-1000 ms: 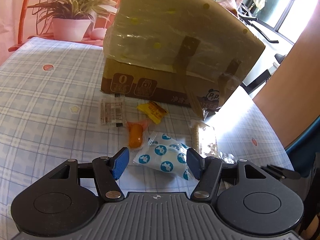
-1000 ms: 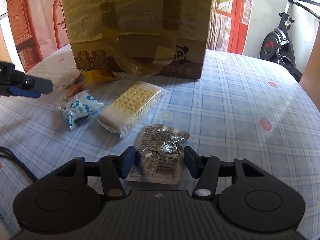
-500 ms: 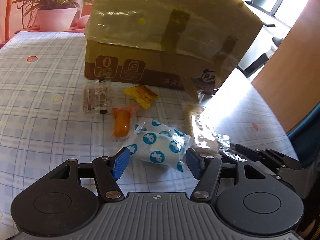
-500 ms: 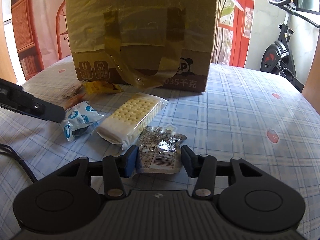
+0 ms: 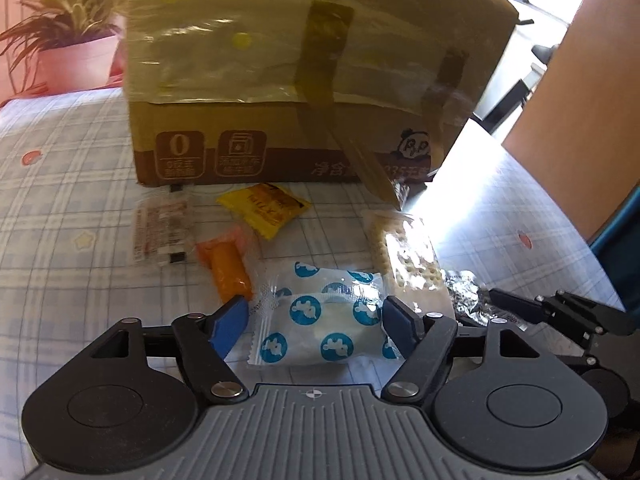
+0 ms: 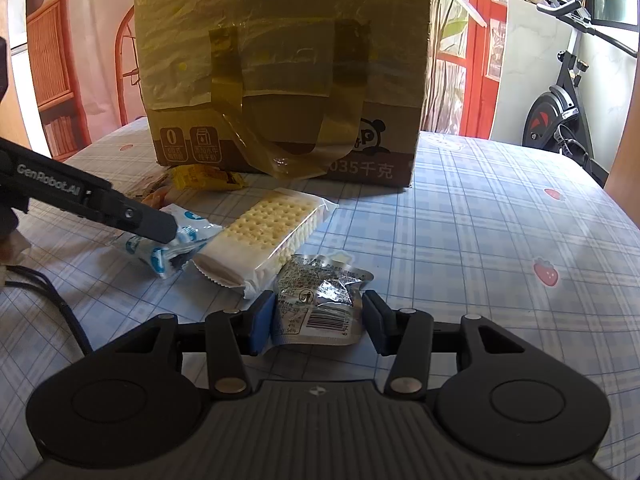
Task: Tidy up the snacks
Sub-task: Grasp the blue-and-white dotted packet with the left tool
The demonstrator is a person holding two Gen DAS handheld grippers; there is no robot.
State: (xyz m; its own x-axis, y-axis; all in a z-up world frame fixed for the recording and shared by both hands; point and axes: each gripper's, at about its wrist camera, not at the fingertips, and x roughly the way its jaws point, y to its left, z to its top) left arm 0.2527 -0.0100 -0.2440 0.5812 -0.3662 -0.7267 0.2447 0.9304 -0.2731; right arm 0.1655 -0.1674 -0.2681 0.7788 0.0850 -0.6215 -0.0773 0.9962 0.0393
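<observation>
A white packet with blue dots lies on the checked tablecloth between the fingers of my open left gripper; it also shows in the right wrist view. A silver foil packet lies between the fingers of my open right gripper. A cracker pack lies between the two packets. An orange snack, a yellow packet and a clear wrapped snack lie near the taped cardboard box.
The cardboard box stands at the back of the table. A potted plant is at the far left. An exercise bike stands beyond the table's right side.
Both grippers have moved forward and lower. The dotted packet now sits between the left fingers and the foil packet between the right fingers. The right jaws have narrowed slightly.
</observation>
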